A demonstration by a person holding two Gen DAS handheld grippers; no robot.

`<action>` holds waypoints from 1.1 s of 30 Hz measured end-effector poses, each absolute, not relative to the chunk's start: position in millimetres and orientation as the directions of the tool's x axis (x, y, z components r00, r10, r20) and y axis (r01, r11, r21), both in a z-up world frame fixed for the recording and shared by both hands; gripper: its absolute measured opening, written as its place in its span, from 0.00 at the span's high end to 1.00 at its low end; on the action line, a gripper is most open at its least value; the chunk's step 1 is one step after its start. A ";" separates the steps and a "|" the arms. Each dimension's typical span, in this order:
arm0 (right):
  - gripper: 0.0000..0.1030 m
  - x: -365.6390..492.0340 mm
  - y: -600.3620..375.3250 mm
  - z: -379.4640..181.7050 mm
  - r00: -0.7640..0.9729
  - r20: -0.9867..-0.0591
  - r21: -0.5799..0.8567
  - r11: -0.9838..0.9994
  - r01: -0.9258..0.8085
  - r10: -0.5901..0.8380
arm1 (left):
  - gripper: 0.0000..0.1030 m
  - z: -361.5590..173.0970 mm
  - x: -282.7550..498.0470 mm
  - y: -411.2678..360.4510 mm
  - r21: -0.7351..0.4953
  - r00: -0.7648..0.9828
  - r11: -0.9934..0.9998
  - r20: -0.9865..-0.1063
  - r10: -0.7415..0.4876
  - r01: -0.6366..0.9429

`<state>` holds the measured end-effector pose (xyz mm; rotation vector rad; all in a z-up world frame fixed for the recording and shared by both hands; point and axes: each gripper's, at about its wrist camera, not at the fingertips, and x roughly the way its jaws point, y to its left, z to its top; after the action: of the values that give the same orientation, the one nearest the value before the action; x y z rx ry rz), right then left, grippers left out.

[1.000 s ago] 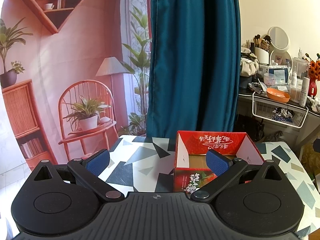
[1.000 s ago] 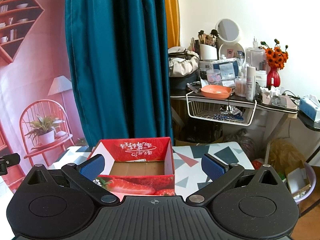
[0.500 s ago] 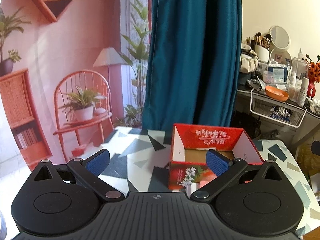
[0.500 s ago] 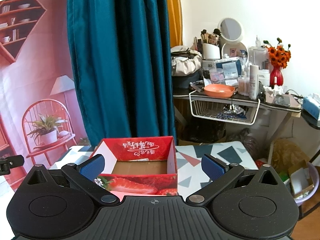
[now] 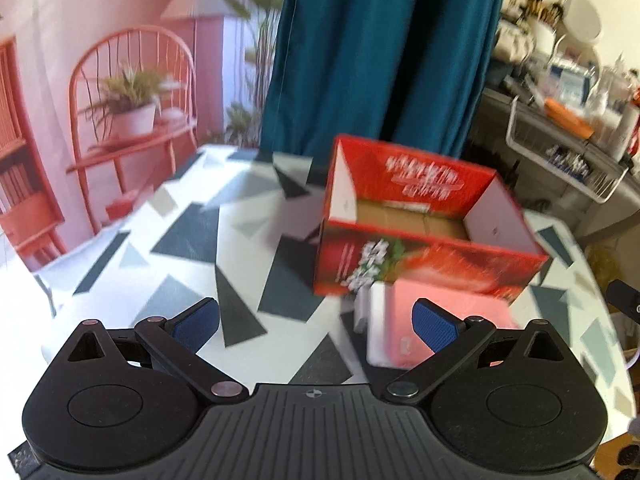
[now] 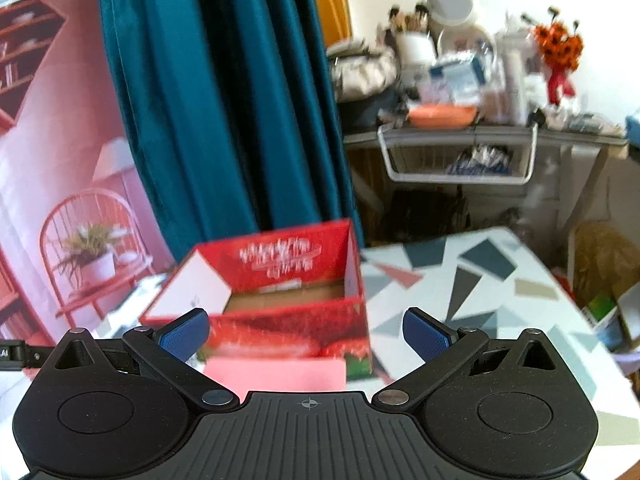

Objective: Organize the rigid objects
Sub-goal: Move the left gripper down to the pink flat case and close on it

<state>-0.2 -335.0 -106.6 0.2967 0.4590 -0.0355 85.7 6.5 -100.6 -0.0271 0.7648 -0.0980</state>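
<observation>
Both grippers are spread open and empty: the left gripper [image 5: 315, 323] and the right gripper [image 6: 307, 330] face a red box [image 5: 424, 236] on the tabletop [image 5: 192, 248]. A pink, white-edged case [image 5: 394, 330] lies just in front of the box. This looks like the approach; next, one gripper must close on the case.

This looks like a lived-in room of a home, partly dressed as a backdrop. A printed pink wall hanging [image 5: 120, 60] shows a chair, lamp and potted plant, beside a teal curtain [image 5: 380, 52]. At the right edge a cluttered dressing table [image 6: 480, 132] carries a round mirror [image 6: 452, 0], makeup brushes, bottles and orange flowers [image 6: 558, 44], though blur hides finer detail. The terrazzo-patterned table [image 5: 200, 240] stands in front.
</observation>
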 end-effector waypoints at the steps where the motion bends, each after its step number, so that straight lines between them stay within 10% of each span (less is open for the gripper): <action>1: 0.00 6.5 -335.3 -114.1 0.886 -0.460 0.280 0.956 0.092 0.049 | 0.00 -107.9 91.4 6.3 -0.054 0.706 0.996 -0.703 -0.090 0.073; 23: 0.13 87.6 -325.6 -232.0 0.798 -0.592 0.194 0.981 0.009 0.110 | 0.03 -181.4 146.6 -41.1 -0.003 0.698 0.975 -0.698 -0.161 0.222; 33: 0.20 99.6 -331.7 -248.0 0.764 -0.605 0.316 0.948 -0.030 0.226 | 0.30 -191.5 156.1 -59.6 -0.071 0.654 0.945 -0.705 -0.274 0.320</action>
<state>99.6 -331.7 -248.0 0.2976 0.6899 0.1414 156.1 -59.6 -191.5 0.0616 0.7885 -0.3368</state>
